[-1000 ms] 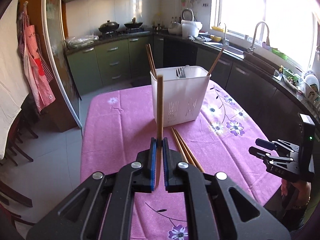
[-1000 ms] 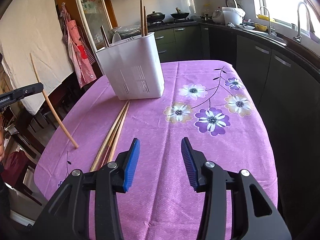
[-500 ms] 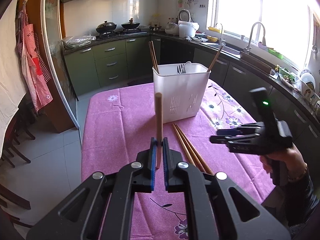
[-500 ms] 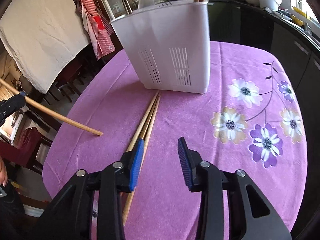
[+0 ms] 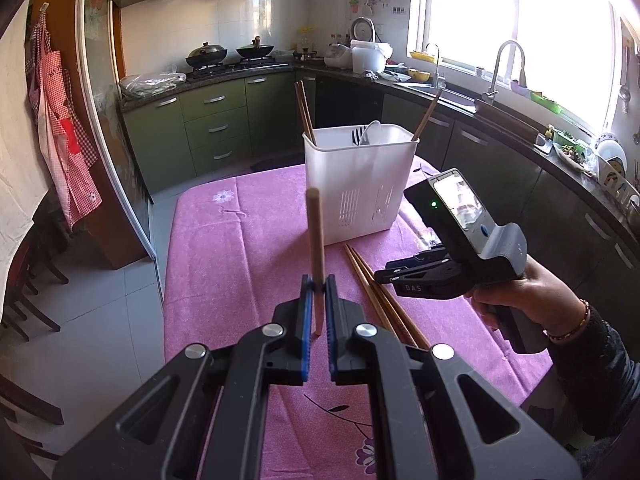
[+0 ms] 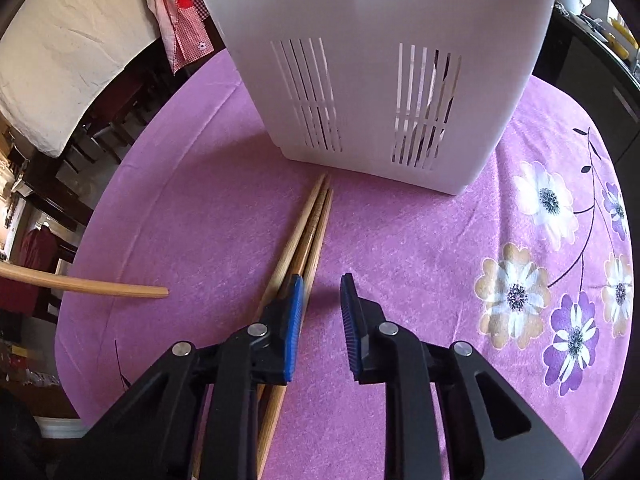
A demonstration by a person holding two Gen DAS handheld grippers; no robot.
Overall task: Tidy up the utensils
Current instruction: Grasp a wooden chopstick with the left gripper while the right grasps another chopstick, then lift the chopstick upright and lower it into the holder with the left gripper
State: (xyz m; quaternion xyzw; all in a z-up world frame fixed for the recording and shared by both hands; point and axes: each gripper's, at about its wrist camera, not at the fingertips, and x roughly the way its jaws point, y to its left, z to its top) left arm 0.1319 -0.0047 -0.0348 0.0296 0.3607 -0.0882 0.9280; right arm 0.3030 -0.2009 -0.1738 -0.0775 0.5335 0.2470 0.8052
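Observation:
My left gripper (image 5: 316, 312) is shut on a single wooden chopstick (image 5: 316, 240) that sticks up between its blue pads; its tip also shows in the right wrist view (image 6: 100, 288). A white slotted utensil caddy (image 5: 360, 184) stands mid-table, close ahead of the right gripper (image 6: 380, 60). Three loose chopsticks (image 6: 308, 224) lie side by side in front of the caddy (image 5: 372, 288). My right gripper (image 6: 322, 292) hovers low over them, jaws closing, with only cloth between the pads; the chopsticks run under its left finger. A hand holds the right gripper (image 5: 384, 276) at the right.
The table wears a pink flowered cloth (image 6: 540, 240). The caddy holds more chopsticks (image 5: 304, 112) and a white spoon (image 5: 370, 132). Dark chairs (image 5: 24, 288) stand at the left, past the table edge. Green kitchen cabinets (image 5: 212, 128) and a sink counter (image 5: 500, 108) lie beyond.
The right gripper has swung in toward the caddy and dropped over the loose chopsticks, tilting downward, and its jaws have narrowed. The left gripper keeps its chopstick in place.

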